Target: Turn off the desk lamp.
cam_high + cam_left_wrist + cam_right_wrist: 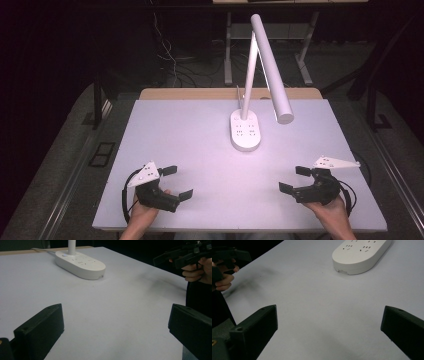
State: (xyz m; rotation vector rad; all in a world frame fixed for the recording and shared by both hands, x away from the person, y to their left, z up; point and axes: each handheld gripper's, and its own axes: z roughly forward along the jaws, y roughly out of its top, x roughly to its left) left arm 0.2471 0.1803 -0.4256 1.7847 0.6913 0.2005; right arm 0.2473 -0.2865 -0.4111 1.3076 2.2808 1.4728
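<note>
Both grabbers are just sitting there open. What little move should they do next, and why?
Probably ease the right hand-held gripper forward toward the lamp base. Both it and the left hand-held gripper are open, holding nothing, near the front of the table. The white lamp is the sole object on it, and bare tabletop lies between.

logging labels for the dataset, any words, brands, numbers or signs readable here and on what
No readable text anywhere.
The white oval lamp base carries small dark marks, too small to read.
The grey three-cornered plates on the left gripper and right gripper show only tiny dots.
</note>
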